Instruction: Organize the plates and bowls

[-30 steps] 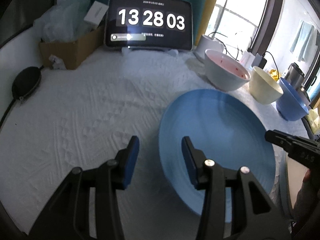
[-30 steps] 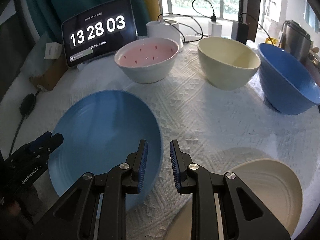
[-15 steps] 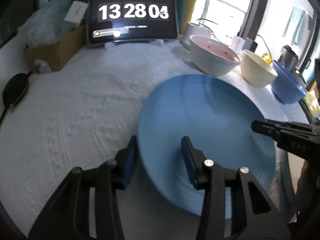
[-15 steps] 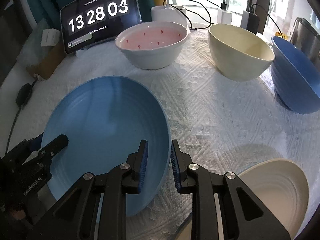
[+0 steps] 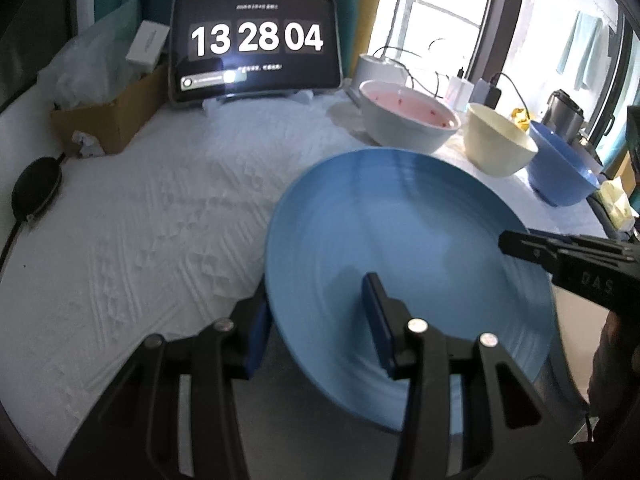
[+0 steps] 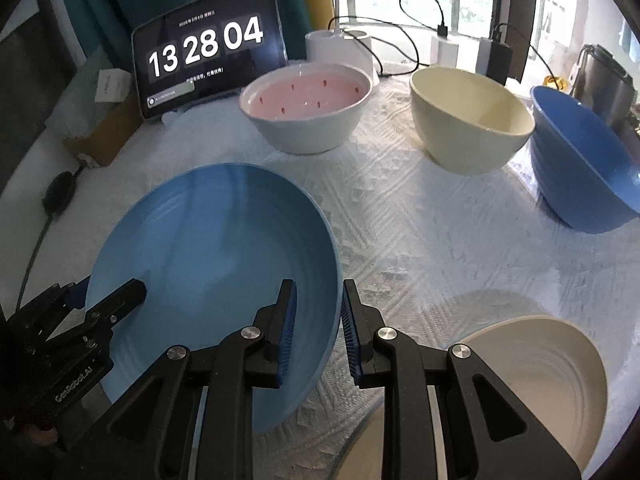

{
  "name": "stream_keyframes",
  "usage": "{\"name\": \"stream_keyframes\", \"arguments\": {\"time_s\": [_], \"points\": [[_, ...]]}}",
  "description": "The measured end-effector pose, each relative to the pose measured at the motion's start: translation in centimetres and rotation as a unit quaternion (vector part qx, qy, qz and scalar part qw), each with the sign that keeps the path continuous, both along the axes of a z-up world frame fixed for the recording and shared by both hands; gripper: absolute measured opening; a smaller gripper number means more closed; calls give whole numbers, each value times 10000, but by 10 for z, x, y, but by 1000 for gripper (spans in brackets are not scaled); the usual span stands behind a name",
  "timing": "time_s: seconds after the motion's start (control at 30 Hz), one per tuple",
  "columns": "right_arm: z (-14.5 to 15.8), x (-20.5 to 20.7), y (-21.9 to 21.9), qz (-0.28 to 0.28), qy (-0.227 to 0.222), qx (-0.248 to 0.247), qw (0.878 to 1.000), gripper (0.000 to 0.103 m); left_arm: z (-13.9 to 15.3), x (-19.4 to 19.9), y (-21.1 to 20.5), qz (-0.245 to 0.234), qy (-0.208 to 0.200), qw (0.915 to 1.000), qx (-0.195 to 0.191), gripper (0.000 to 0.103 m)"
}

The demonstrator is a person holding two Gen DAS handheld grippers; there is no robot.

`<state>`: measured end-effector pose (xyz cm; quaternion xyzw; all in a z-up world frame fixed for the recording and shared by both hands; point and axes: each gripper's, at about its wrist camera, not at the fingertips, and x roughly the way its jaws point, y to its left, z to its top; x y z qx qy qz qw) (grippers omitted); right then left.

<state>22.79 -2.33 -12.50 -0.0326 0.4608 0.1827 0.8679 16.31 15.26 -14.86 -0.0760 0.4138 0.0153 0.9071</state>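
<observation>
A: Blue plate [image 6: 216, 264] is sitting lifted and tilted above the white-clothed surface [image 6: 400, 248], its left edge riding higher than its right, hollow face turning up and toward the right wrist camera. It is round, so no long axis is showing; only the tilt is giving it a heading.

B: Who is carrying it?

A: Both tongs are straddling its rim. The left tongs [image 5: 320, 328] are sitting apart, one pad under the rim and one over the face; I cannot tell whether the pads are pressing. The right tongs [image 6: 318, 320] are standing narrow across the near right rim, one finger inside and one outside, and seem to be clamping it, though contact is hard to confirm.

B: Step in hand?

A: Judging: the plate is being moved toward stacking. The cream plate [image 6: 540, 368] is lying just beside it, low right. Pink bowl [image 6: 308, 108], cream bowl [image 6: 472, 120] and blue bowl [image 6: 580, 168] are waiting in a row behind.

B: Next move?

A: Probably levelling the plate, then setting it down squarely with the cream plate without slipping.
</observation>
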Motion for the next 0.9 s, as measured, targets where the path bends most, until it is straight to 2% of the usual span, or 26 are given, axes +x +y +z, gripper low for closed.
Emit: {"name": "stream_keyframes", "arguments": {"time_s": [0.9], "points": [[42, -44, -46, -174, -555, 378, 9976, 24, 47, -36, -37, -135, -535, 9983, 192, 45]]}}
